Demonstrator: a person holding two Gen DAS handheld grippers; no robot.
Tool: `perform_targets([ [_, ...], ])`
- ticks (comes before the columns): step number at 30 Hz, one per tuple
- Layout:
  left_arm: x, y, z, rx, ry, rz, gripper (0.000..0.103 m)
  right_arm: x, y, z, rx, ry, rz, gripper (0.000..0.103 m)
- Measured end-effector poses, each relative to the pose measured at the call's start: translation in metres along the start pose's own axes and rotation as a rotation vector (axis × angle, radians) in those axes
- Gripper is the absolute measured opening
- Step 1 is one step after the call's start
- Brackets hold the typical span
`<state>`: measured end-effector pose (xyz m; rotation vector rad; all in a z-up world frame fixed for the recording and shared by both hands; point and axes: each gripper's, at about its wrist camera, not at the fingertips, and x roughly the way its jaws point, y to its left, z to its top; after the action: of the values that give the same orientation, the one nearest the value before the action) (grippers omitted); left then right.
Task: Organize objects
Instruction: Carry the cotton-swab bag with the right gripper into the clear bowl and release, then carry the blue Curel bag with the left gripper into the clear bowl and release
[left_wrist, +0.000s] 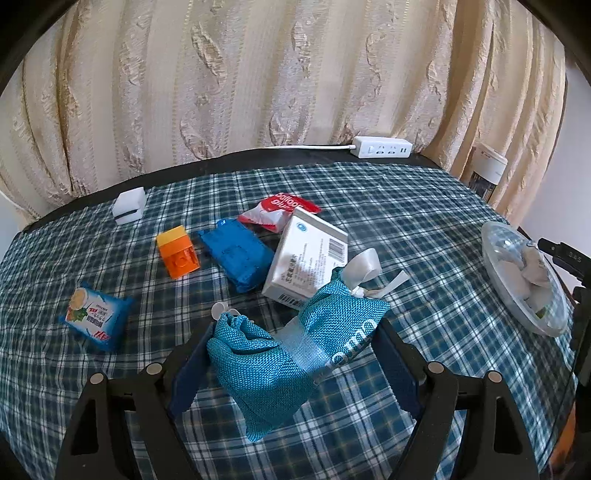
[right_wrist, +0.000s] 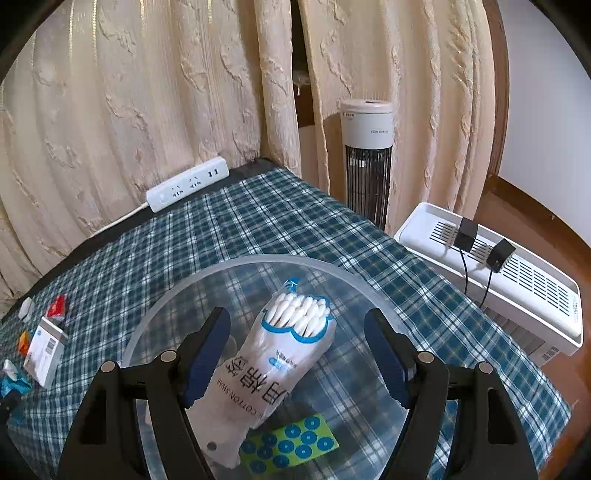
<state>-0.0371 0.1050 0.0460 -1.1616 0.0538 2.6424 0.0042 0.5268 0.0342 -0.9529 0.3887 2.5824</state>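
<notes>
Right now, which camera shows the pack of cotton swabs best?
The right wrist view: the pack of cotton swabs lies in the clear bowl between the open right gripper fingers, label readable. The left wrist view shows only pale blurred shapes inside the distant bowl.

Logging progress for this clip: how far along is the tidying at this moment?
Done: a cotton swab pack and a green sticker sheet lie in the clear bowl, under the open right gripper. In hand: the left gripper brackets the teal pouch, not clearly clamped. Left: white box, blue packet, orange block, soap bar, red packet.
</notes>
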Motion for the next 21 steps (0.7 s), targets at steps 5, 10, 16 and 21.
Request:
perform_targets([
  [5,-0.001,-0.012,0.004,0.015,-0.004,-0.009,0.086,-0.015,-0.006,-0.007,0.025,-0.031,0.030,0.076],
  [10,0.001,-0.033,0.011,0.048,-0.007,-0.030,0.086,-0.031,-0.012,-0.014,0.039,-0.064,0.044,0.076],
  [16,0.005,-0.070,0.022,0.108,-0.012,-0.066,0.086,-0.048,-0.020,-0.021,0.035,-0.100,0.051,0.077],
  [21,0.010,-0.103,0.031,0.161,-0.021,-0.096,0.086,-0.055,-0.031,-0.028,0.047,-0.116,0.052,0.078],
])
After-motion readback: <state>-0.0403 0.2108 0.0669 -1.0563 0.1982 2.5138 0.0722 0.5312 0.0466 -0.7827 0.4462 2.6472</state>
